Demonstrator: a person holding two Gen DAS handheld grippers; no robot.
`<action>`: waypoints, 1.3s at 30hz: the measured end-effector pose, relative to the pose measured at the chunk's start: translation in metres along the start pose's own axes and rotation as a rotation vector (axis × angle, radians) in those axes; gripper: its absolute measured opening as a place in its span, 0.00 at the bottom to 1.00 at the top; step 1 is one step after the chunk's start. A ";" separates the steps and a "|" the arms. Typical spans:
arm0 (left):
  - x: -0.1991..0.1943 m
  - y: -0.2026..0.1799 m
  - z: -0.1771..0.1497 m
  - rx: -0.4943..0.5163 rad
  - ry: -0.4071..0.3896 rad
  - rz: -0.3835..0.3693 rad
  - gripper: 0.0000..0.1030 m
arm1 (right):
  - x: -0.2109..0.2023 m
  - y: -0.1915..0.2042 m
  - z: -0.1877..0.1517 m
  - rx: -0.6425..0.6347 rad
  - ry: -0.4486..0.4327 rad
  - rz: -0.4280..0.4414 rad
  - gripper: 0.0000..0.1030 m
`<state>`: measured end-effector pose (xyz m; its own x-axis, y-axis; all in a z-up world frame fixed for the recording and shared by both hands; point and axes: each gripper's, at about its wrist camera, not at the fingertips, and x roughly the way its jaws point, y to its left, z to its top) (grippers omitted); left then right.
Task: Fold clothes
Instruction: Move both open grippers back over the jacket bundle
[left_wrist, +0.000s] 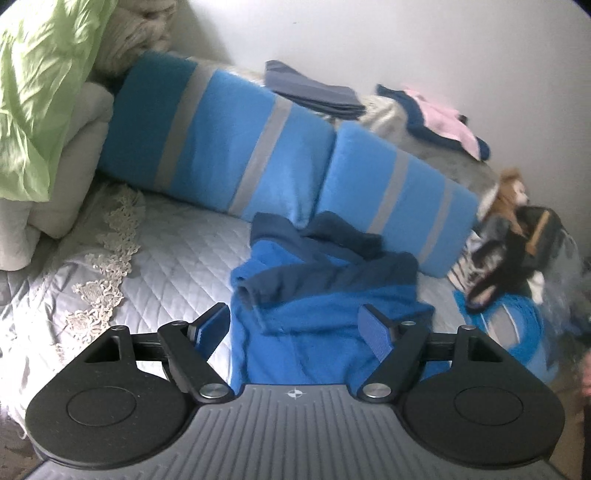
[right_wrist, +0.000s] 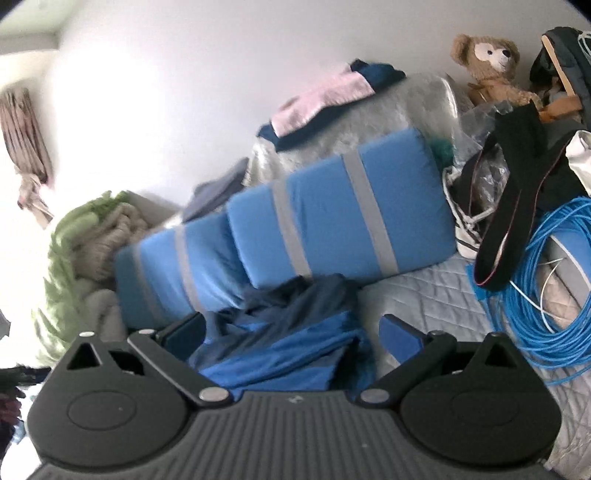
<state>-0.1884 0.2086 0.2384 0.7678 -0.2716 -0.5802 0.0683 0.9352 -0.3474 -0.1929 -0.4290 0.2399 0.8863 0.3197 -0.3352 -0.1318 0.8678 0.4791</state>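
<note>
A crumpled garment in bright blue and navy (left_wrist: 317, 291) lies on the pale quilted bedspread (left_wrist: 177, 251), just in front of two blue cushions with grey stripes. My left gripper (left_wrist: 295, 328) hovers open over its near part, one finger on each side of the cloth, nothing pinched. In the right wrist view the same garment (right_wrist: 291, 332) lies bunched between the spread fingers of my right gripper (right_wrist: 291, 332), which is open too and holds nothing.
Striped blue cushions (left_wrist: 236, 147) lean along the wall. Folded clothes (left_wrist: 314, 90) and a pink and navy pile (right_wrist: 325, 99) rest behind them. A coil of blue cable (right_wrist: 546, 295), a teddy bear (right_wrist: 487, 70), shoes and bags crowd the right. A green pillow (left_wrist: 40, 92) sits at left.
</note>
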 end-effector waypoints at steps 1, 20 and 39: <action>-0.002 0.000 -0.002 -0.009 0.006 -0.003 0.74 | -0.007 0.002 0.001 0.009 -0.004 0.016 1.00; -0.012 0.010 0.010 -0.125 -0.006 -0.087 0.75 | -0.059 0.034 0.009 -0.032 -0.093 0.071 1.00; 0.176 0.067 -0.119 -0.189 0.326 0.116 0.74 | 0.094 -0.004 -0.113 -0.076 0.306 -0.135 1.00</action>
<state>-0.1241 0.1967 0.0251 0.5189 -0.2534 -0.8164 -0.1487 0.9138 -0.3781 -0.1587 -0.3595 0.1149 0.7256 0.2892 -0.6245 -0.0656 0.9324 0.3556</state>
